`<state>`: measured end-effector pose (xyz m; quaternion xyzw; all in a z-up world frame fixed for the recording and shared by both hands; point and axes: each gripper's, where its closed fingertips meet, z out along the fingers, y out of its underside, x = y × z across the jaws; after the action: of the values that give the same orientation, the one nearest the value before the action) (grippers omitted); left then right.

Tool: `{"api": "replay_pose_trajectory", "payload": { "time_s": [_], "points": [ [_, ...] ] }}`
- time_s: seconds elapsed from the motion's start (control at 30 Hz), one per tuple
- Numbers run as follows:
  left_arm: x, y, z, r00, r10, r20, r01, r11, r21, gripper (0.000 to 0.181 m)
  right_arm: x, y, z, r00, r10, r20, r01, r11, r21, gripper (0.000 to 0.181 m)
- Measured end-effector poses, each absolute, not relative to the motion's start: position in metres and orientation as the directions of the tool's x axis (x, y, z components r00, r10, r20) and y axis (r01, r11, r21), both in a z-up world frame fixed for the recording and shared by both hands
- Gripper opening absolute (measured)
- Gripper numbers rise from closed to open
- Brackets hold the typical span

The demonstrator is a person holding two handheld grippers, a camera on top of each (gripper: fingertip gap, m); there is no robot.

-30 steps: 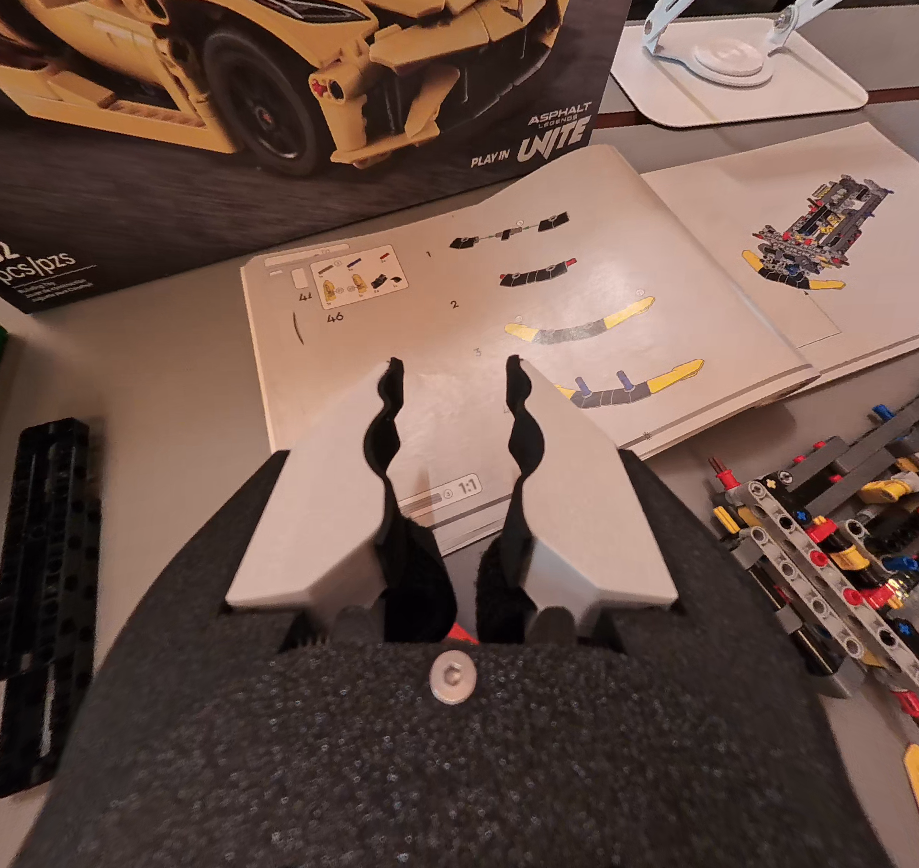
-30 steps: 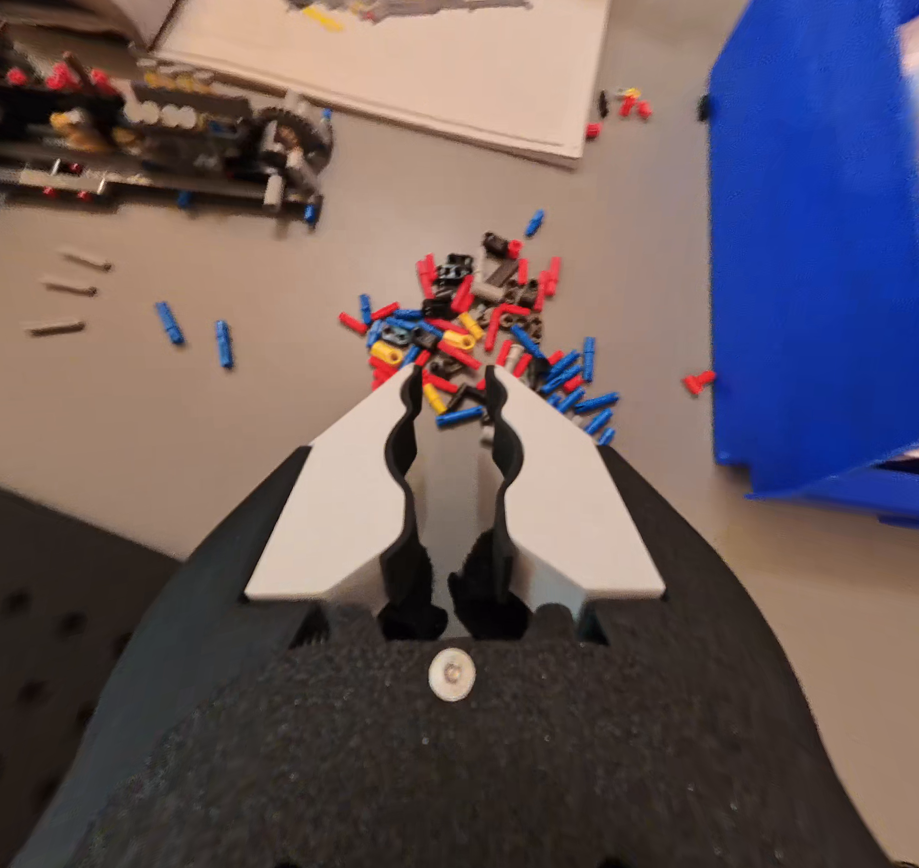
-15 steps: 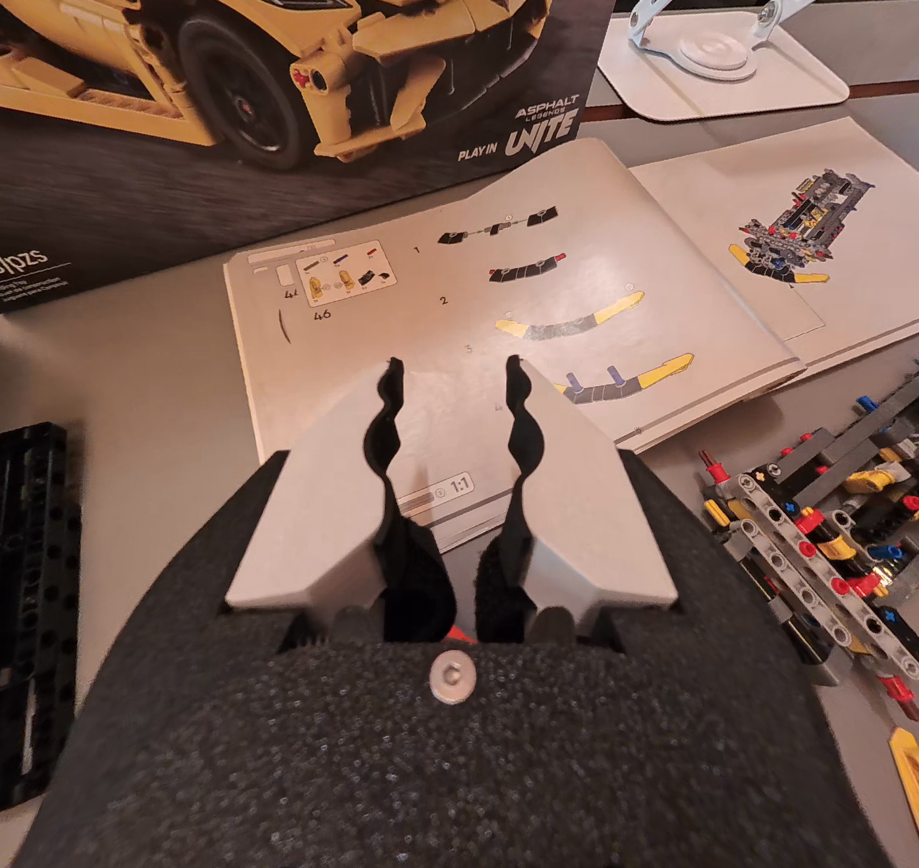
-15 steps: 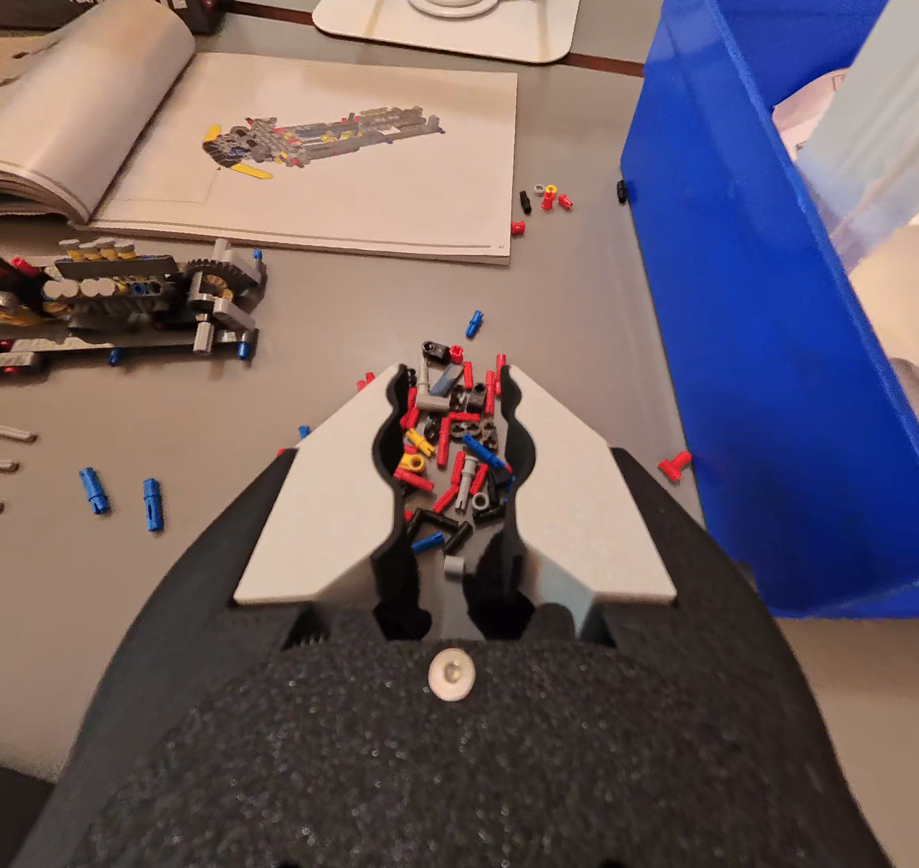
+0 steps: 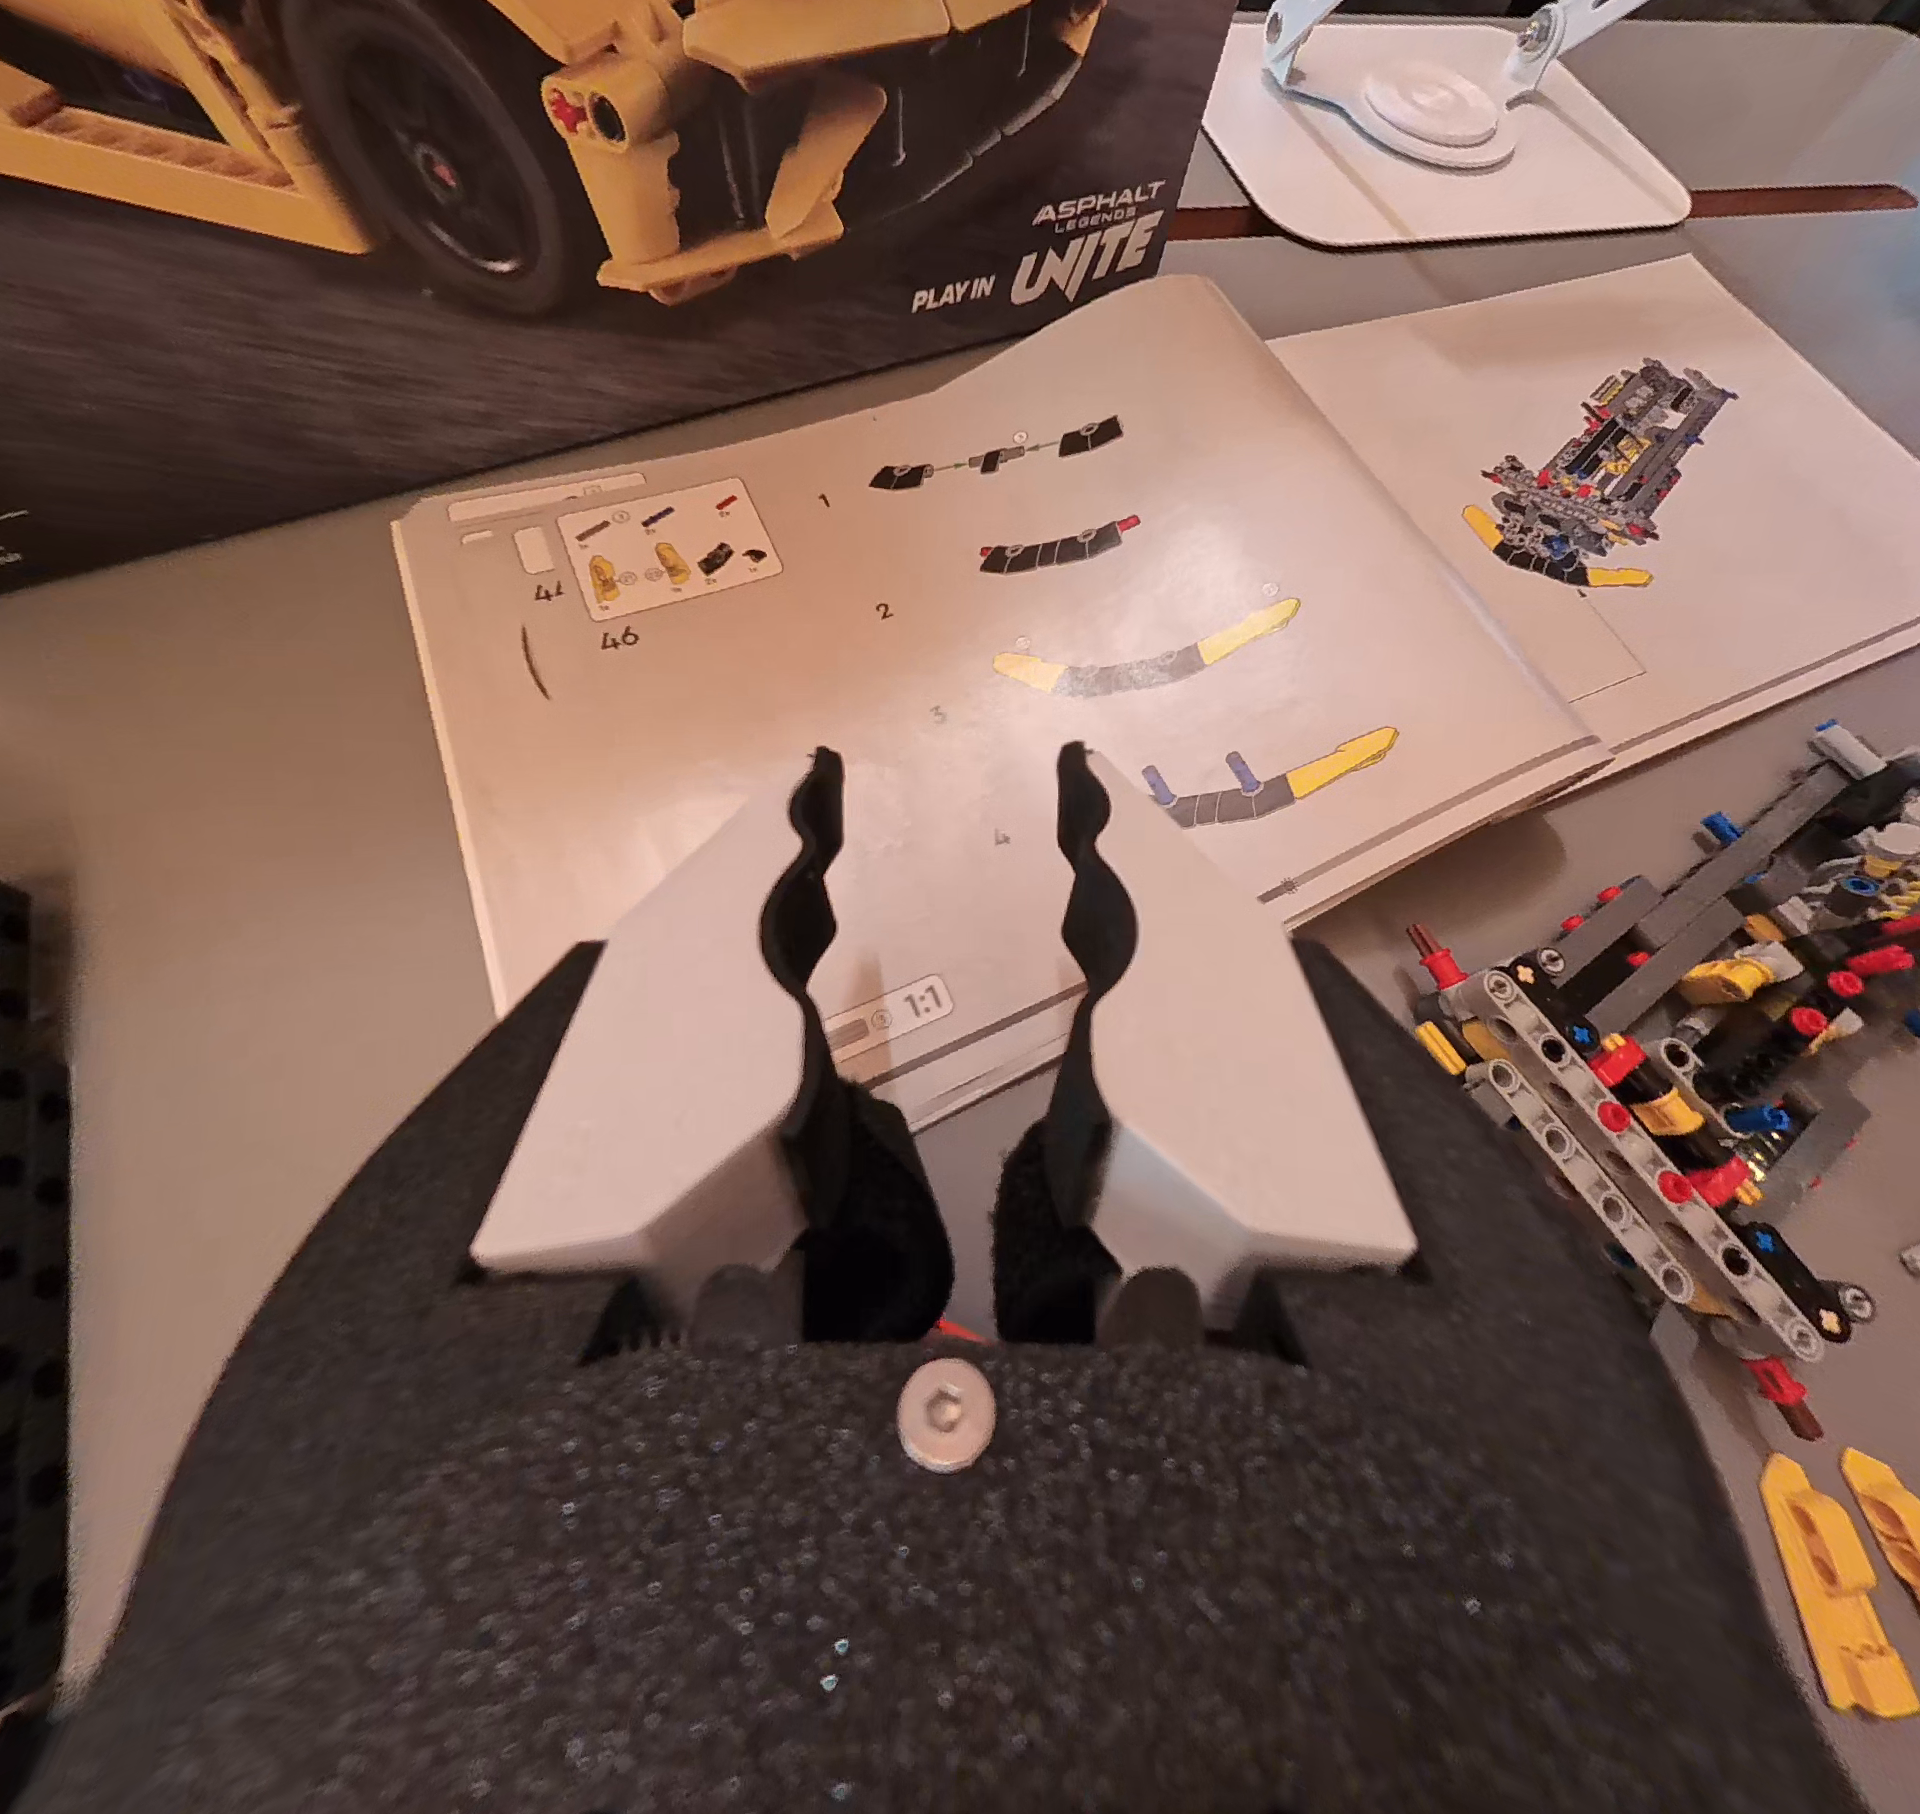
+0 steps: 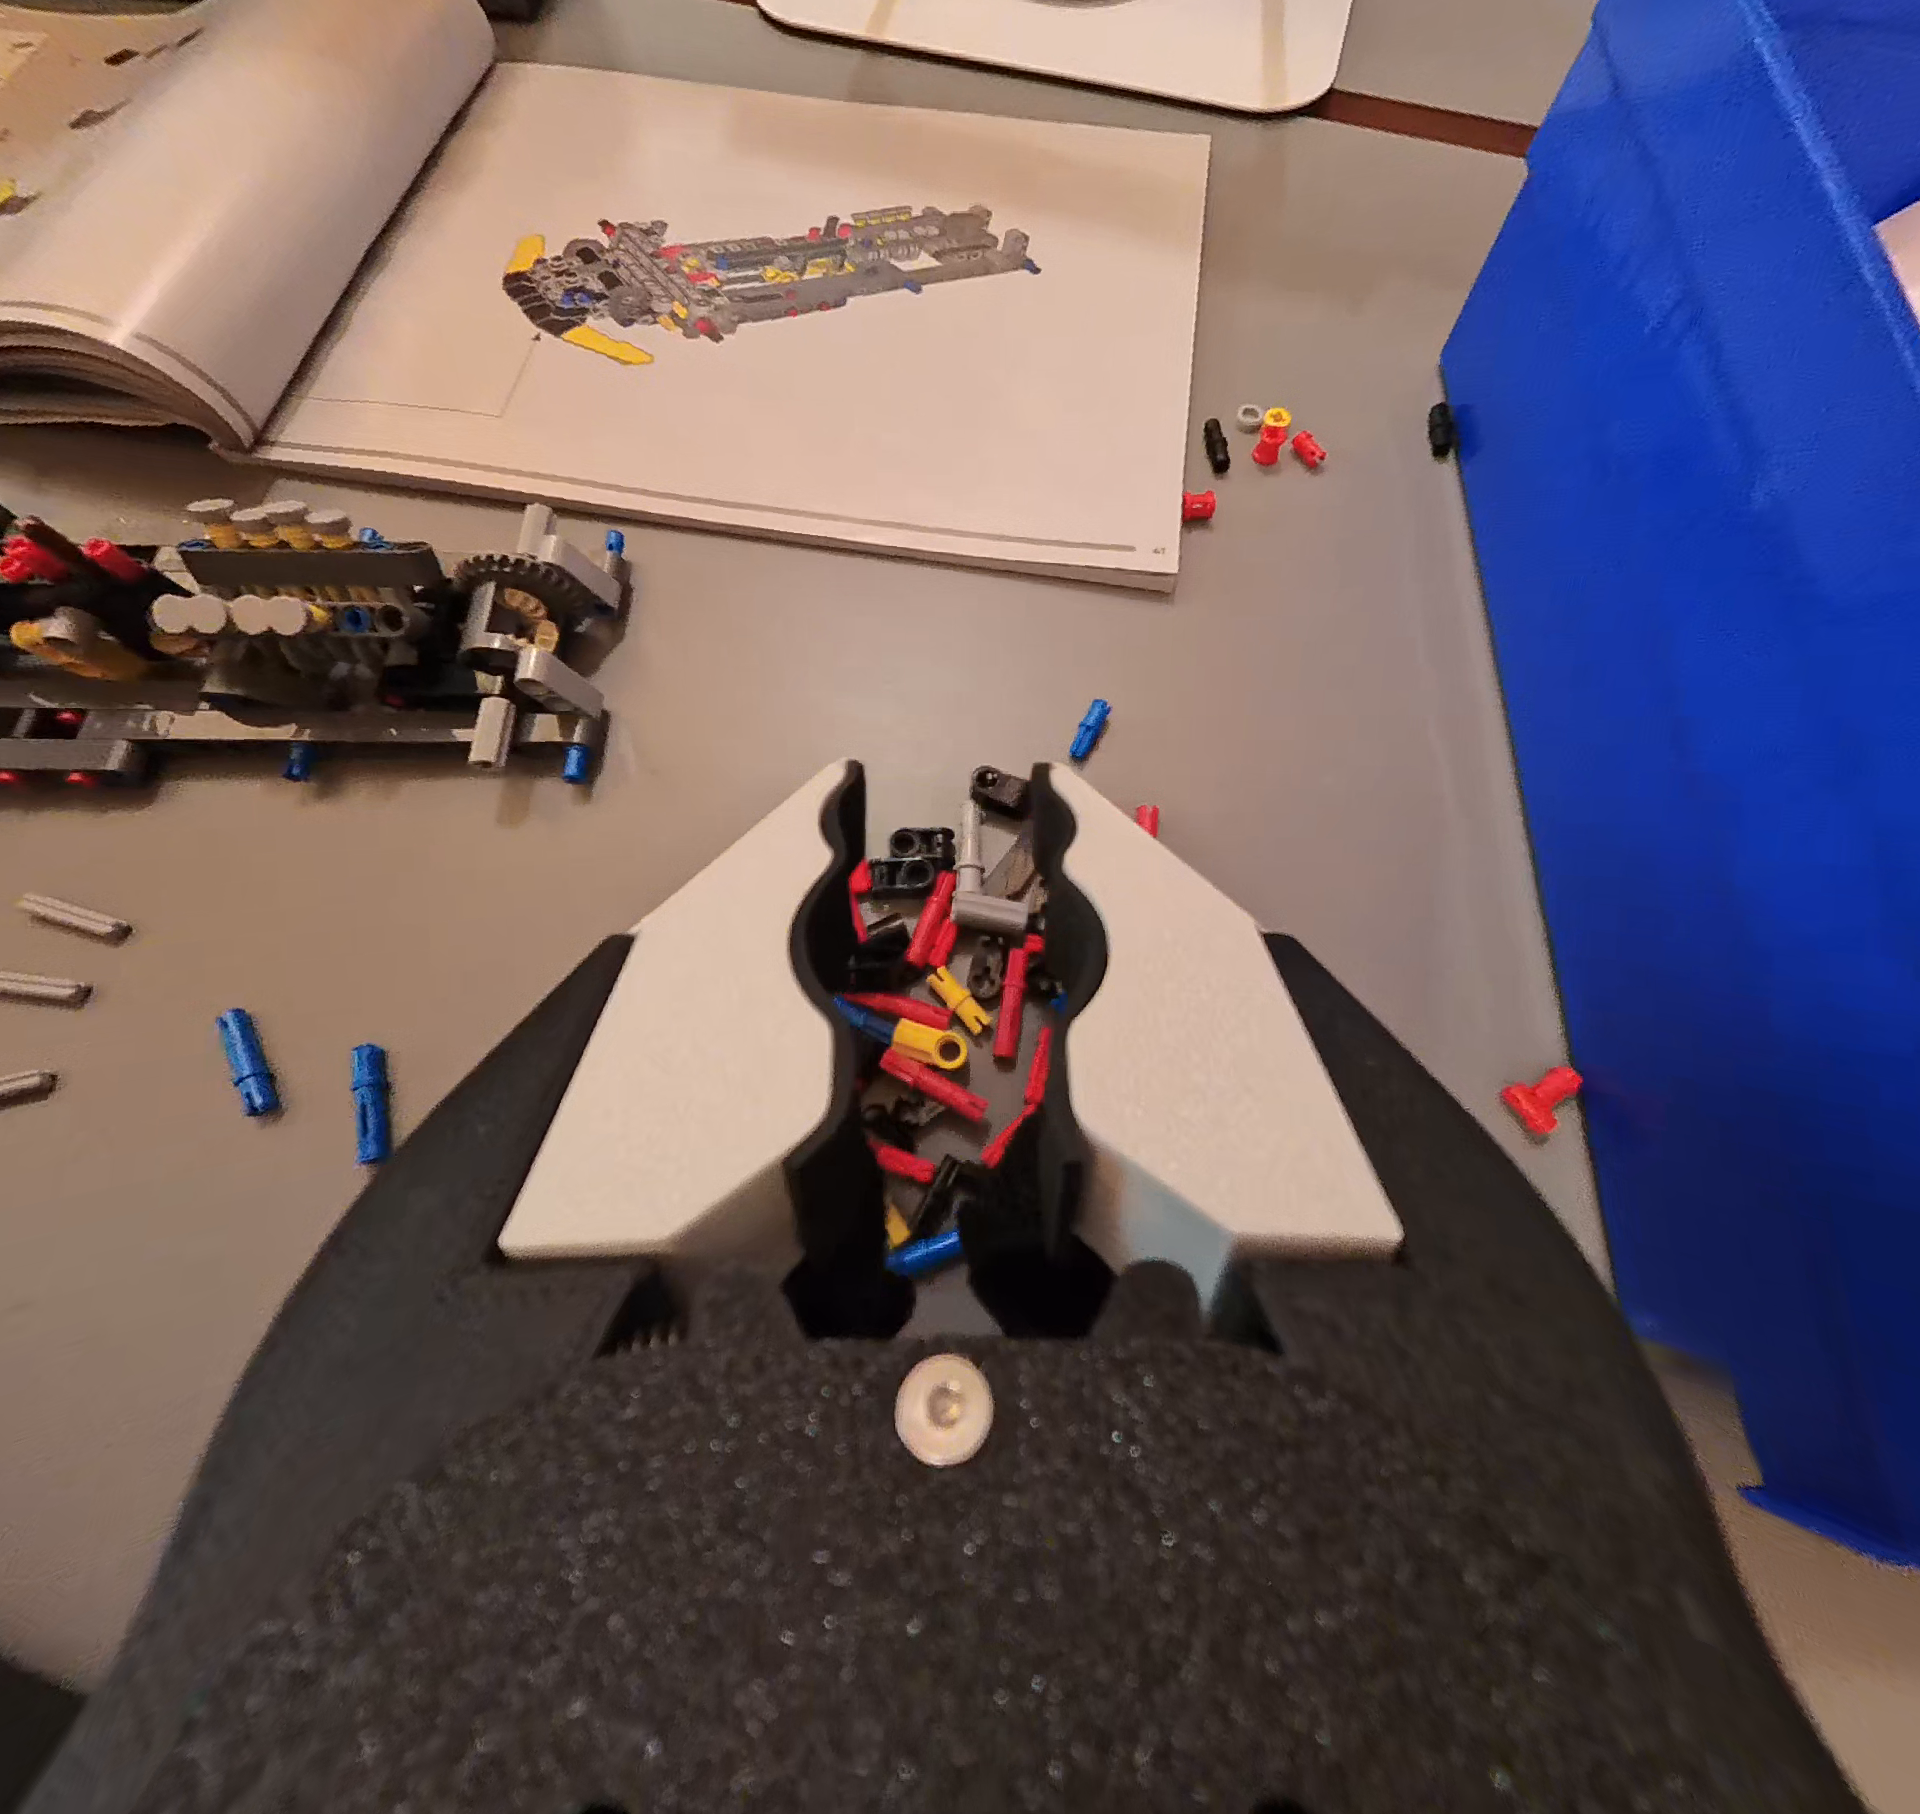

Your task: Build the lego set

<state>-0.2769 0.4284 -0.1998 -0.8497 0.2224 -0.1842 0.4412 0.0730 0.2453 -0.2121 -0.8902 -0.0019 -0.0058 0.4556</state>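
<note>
My left gripper is open and empty above the open instruction booklet. The partly built chassis lies to its right, with two yellow panels near the front. My right gripper is open and empty, hovering over a pile of small red, blue, black and yellow pins that shows between its fingers. The chassis lies to the left in the right wrist view, in front of the booklet.
The set's box stands behind the booklet. A white lamp base sits at the back. A blue bin stands close on the right. Loose blue pins, grey axles and red pins lie scattered. A black perforated piece lies far left. Left tips to right tips: about 40 centimetres. The black perforated piece sits 15 centimetres or so from the ends of my left fingers.
My right gripper has moved forward over the pin pile and its jaws have opened wider. My left gripper has drifted right and closer to the booklet, still open.
</note>
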Motion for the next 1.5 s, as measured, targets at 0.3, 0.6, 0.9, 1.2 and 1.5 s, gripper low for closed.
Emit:
{"api": "replay_pose_trajectory", "payload": {
  "time_s": [0.3,0.6,0.9,1.2,1.5],
  "points": [
    [-0.264,0.421,-0.191,0.798,-0.590,0.125,-0.219,-0.476,-0.852,0.040,0.053,0.211,-0.215,0.995,0.094,-0.021,0.043,-0.633,-0.773,0.021],
    [-0.258,0.417,-0.189,0.779,-0.614,0.122,-0.231,-0.463,-0.856,0.038,0.010,0.201,-0.240,0.940,0.336,0.055,0.284,-0.685,-0.671,0.020],
    [-0.258,0.418,-0.191,0.778,-0.614,0.134,-0.227,-0.472,-0.852,0.038,0.006,0.205,-0.249,0.918,0.388,0.076,0.343,-0.686,-0.641,0.012],
    [-0.258,0.417,-0.192,0.776,-0.616,0.133,-0.230,-0.473,-0.850,0.038,0.002,0.196,-0.251,0.913,0.405,0.042,0.344,-0.713,-0.611,0.000],
    [-0.255,0.415,-0.191,0.767,-0.627,0.136,-0.232,-0.470,-0.852,0.038,-0.009,0.172,-0.248,0.906,0.422,-0.019,0.327,-0.728,-0.602,0.021]
  ]
}}
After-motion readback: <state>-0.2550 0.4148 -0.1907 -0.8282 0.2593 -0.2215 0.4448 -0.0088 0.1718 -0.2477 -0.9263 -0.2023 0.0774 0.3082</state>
